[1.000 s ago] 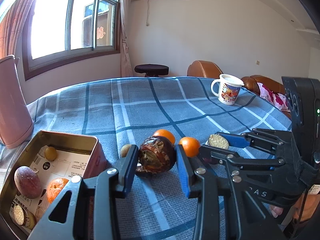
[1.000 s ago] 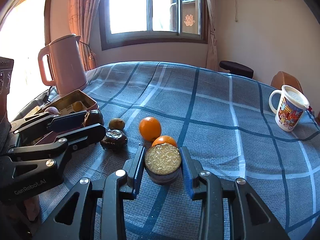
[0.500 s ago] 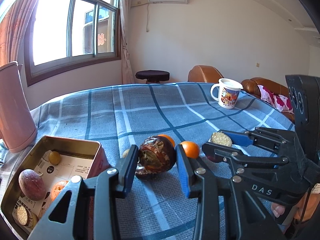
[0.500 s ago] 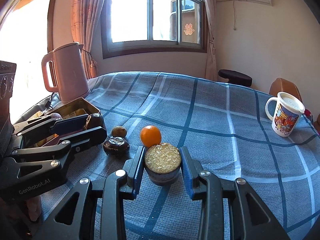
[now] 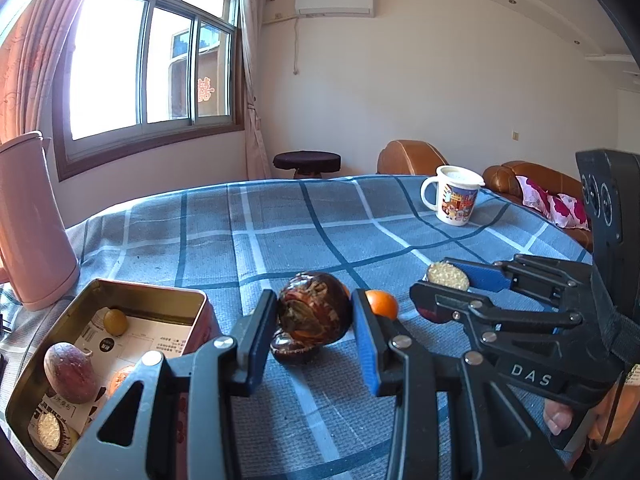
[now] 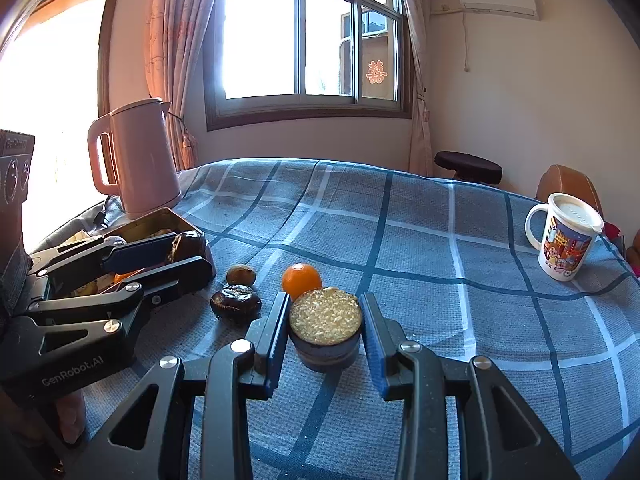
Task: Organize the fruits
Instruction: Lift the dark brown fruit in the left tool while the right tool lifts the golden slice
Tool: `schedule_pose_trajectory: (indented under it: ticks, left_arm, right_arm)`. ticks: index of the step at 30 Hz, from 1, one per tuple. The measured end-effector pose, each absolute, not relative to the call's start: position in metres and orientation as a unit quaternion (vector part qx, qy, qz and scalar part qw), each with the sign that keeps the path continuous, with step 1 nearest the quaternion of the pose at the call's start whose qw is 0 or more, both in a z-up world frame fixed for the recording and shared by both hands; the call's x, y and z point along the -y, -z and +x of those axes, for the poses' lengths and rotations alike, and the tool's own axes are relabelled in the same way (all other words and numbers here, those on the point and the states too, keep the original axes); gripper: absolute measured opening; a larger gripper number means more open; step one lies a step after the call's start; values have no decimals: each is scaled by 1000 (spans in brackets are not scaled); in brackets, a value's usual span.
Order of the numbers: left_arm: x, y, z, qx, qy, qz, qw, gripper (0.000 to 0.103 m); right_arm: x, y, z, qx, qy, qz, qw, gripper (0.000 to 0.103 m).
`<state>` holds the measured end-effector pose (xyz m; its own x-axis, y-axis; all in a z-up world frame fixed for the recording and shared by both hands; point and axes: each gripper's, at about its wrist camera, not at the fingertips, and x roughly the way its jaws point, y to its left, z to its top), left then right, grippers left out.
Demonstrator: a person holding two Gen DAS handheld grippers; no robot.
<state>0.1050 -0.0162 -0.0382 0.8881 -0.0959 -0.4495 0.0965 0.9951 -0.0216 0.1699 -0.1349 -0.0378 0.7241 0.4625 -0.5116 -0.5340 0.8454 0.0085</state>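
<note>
Transport step — left gripper (image 5: pixel 316 316) clenched on a wrinkled passion fruit (image 5: pixel 314 307), right gripper (image 6: pixel 325 326) on a halved one (image 6: pixel 325 322), both above the tablecloth (image 6: pixel 440 264); next, carry each into the tin (image 5: pixel 100 296).

Bright daylight pours through a brown-framed window (image 6: pixel 308 40) at eleven o'clock; pale walls, an air conditioner (image 5: pixel 334 3) at twelve, brown leather sofa (image 5: pixel 532 178) at two

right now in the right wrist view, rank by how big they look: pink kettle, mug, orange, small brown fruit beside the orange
1. pink kettle
2. mug
3. orange
4. small brown fruit

Kettle and mug stand farther back than the fruits, so their lead is safe. The orange is partly hidden, yet looks larger.
</note>
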Motion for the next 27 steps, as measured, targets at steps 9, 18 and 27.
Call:
schedule_pose_trajectory:
  ticks: [9, 18, 27]
  left_arm:
    - [16, 36, 101, -220, 48, 3, 974, 40]
    - [17, 35, 97, -210, 44, 5, 977, 40]
    - [18, 33, 93, -198, 43, 8, 979, 40]
  right_arm:
    - [138, 35, 166, -243, -270, -66, 930, 37]
    - [140, 33, 161, -228, -269, -65, 933, 37]
    - [143, 30, 155, -207, -272, -60, 938, 37]
